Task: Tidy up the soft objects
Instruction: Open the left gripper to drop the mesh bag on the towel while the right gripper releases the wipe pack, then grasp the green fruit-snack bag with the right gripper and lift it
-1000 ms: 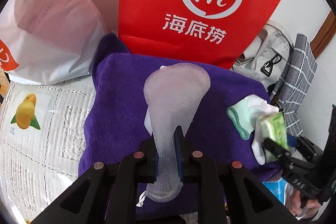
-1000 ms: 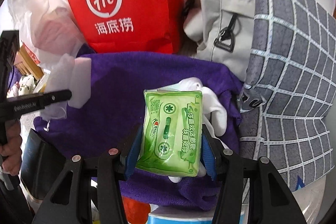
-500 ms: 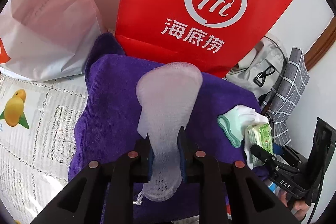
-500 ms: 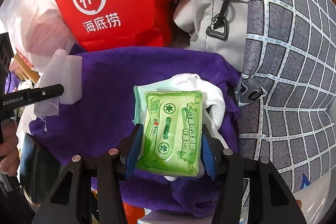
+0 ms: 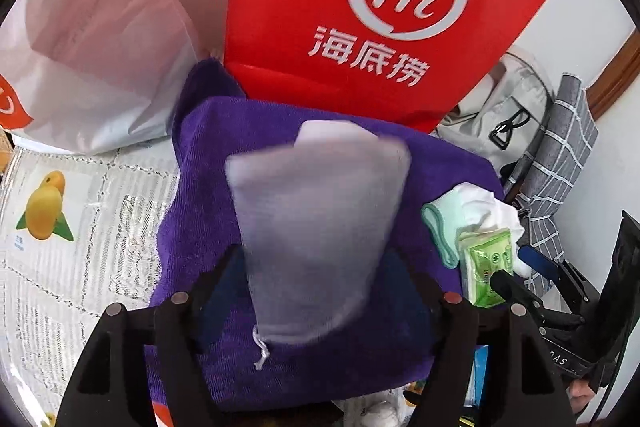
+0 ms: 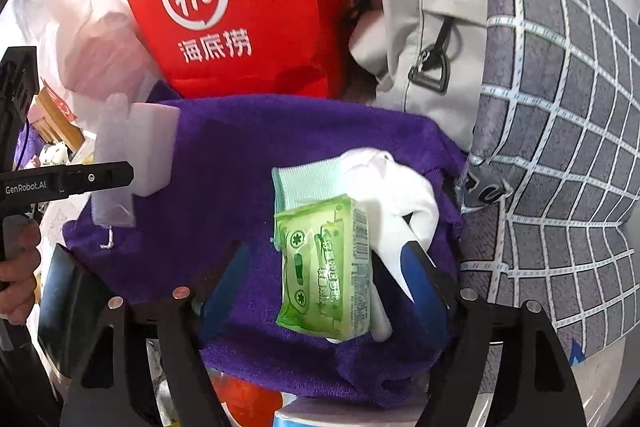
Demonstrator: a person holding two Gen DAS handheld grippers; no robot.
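Observation:
A purple towel [image 5: 208, 187] covers the pile in front of me. My left gripper [image 5: 316, 267] is opening, and a white mesh pouch [image 5: 320, 227] with a drawstring sits loose and blurred between its spread fingers, over the towel. The right wrist view shows that pouch [image 6: 116, 163] beside the left gripper's black finger [image 6: 100, 175]. My right gripper [image 6: 326, 251] is opening too. A green tissue pack [image 6: 324, 267] lies tilted between its fingers without being pressed. The pack rests against a white sock with a mint cuff [image 6: 384, 179] on the purple towel [image 6: 224, 163].
A red paper bag [image 5: 360, 7] stands behind the towel, with a white plastic bag [image 5: 92, 47] to its left. A grey backpack [image 6: 420, 27] and a grey checked cushion [image 6: 560, 107] crowd the right. A mango-print tablecloth [image 5: 60, 227] lies to the left. A hand [image 6: 16, 267] holds the left gripper.
Both grippers' jaws have spread apart. The mesh pouch has come free of the left pads and widened out. The tissue pack has come free of the right pads and tipped sideways.

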